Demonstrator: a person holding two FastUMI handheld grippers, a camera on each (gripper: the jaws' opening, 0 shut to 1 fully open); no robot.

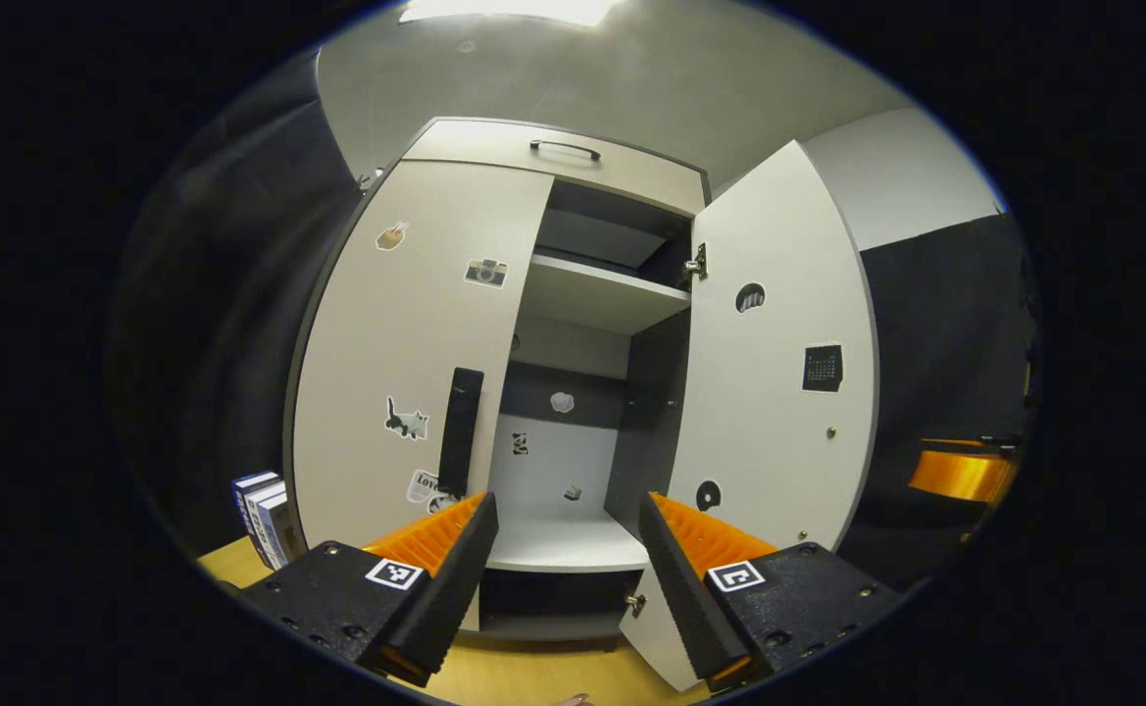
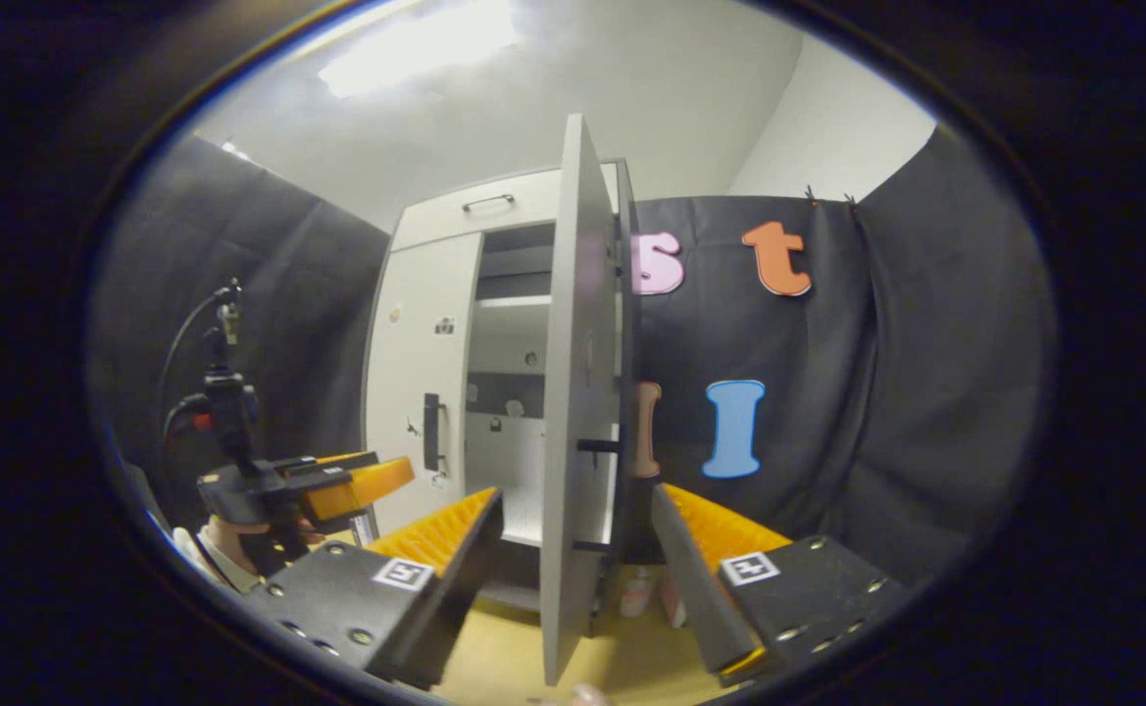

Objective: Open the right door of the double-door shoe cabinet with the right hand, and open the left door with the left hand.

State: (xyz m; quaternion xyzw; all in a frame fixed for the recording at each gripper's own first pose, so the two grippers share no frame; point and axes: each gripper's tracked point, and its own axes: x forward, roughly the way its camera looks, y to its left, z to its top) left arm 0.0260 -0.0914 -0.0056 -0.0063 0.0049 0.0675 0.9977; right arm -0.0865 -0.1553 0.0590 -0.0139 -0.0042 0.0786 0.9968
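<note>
My left gripper and right gripper both stand wide, holding nothing. Right door swung open; left door shut. In my judgement, the next move takes my left fingers onto its black handle. Books beside cabinet, no obstruction.

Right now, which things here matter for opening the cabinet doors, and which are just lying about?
Job: open white right door; closed white left door and its black bar handle; both hand-held grippers, left, right.
Lying about: upright books; door stickers.
</note>
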